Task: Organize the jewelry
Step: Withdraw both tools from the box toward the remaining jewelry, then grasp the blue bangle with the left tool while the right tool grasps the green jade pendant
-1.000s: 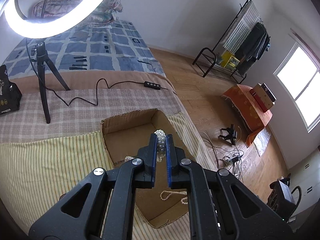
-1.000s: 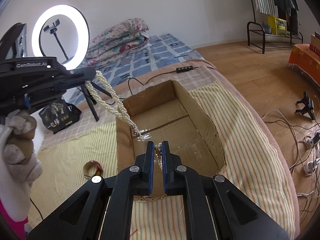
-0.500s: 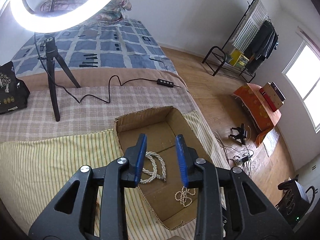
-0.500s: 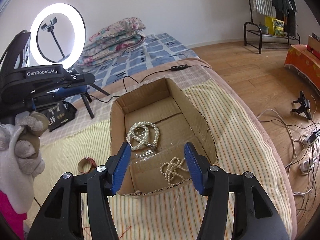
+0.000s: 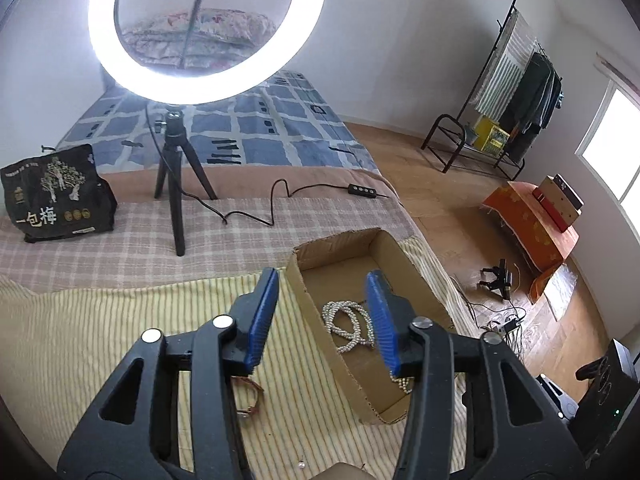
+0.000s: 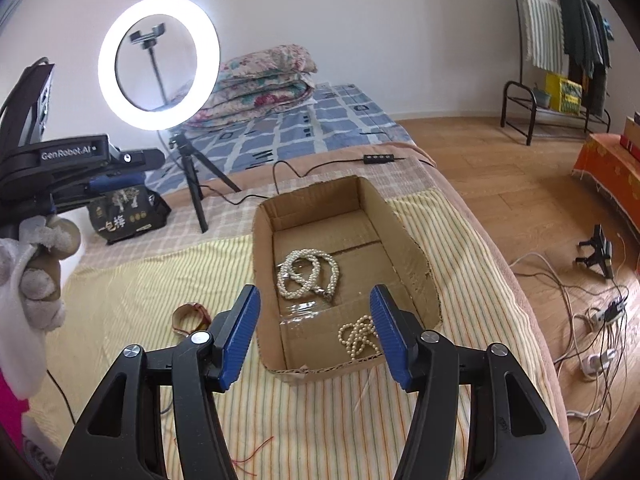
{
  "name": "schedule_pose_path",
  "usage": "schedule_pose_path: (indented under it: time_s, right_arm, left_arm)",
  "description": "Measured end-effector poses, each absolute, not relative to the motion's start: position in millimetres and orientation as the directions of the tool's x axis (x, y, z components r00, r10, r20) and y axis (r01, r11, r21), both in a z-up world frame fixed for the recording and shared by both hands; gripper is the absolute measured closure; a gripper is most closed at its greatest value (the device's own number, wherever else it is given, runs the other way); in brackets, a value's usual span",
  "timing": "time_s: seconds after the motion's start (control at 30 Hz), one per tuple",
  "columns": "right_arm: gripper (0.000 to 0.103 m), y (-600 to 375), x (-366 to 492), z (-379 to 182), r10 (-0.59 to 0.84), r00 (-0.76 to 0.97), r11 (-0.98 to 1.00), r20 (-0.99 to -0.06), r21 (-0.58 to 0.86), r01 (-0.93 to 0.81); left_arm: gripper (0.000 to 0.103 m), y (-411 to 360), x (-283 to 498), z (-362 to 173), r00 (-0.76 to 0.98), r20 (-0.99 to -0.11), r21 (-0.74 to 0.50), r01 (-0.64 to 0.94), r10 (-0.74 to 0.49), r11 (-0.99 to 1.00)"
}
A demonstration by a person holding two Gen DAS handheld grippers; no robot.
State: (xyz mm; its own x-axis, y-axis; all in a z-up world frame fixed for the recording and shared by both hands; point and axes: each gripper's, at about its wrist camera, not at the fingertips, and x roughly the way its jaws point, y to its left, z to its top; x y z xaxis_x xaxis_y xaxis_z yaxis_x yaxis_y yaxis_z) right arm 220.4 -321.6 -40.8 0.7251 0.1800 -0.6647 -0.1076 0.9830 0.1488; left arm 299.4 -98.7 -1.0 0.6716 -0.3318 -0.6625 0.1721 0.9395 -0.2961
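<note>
An open cardboard box (image 6: 404, 240) (image 5: 304, 292) lies on the striped bed cover. Inside it lie a long coiled pearl necklace (image 6: 308, 274) (image 5: 348, 326) and a smaller pearl strand (image 6: 358, 336) (image 5: 402, 383) near the front wall. A brown bracelet (image 6: 190, 316) (image 5: 248, 394) lies on the cover left of the box. My right gripper (image 6: 314, 306) is open and empty above the box's near end. My left gripper (image 5: 322, 290) is open and empty over the box's left wall; it also shows in the right wrist view (image 6: 120, 179).
A lit ring light (image 6: 158, 62) (image 5: 208, 28) stands on a black tripod (image 5: 176, 176) behind the box, with its cable and remote (image 6: 382, 158). A black bag (image 5: 56, 196) sits at the left. A single loose pearl (image 5: 300, 467) lies on the cover. The bed edge drops to the floor at right.
Both grippers opened and let go of the pearl strands, which now lie in the box. Both grippers drew back and up; the left one swung left.
</note>
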Motion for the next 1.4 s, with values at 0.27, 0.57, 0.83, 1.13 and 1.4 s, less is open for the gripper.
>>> schedule_pose_path:
  time_s: [0.27,0.57,0.83,1.13,1.4]
  right_arm:
    - [0.042,-289,205,-43,0.259,0.719,0.962,-0.645,0.104,-0.253]
    - [0.042,-262,189,-53,0.302,0.681,0.934,-0.667,0.063,-0.353]
    - [0.042,-236,166,-71,0.373,0.567,0.874,-0.734,0.073,-0.481]
    - [0.042,-196,139,-121,0.392,0.416,0.82,-0.821,0.106,-0.562]
    - [0.042,-175,141,-155,0.345,0.358,0.825,-0.868,0.098,-0.557]
  left_arm:
    - [0.051,-49,262,3,0.701,-0.662,-0.232,0.146,-0.266,0.962]
    - [0.05,0,209,-20,0.674,-0.712,-0.187,0.083,-0.194,0.979]
    - [0.05,28,177,-59,0.605,-0.763,-0.251,0.047,-0.228,0.967]
    - [0.059,28,179,-101,0.507,-0.808,-0.31,0.064,-0.298,0.949]
    - [0.074,14,192,-137,0.39,-0.846,-0.356,0.098,-0.365,0.929]
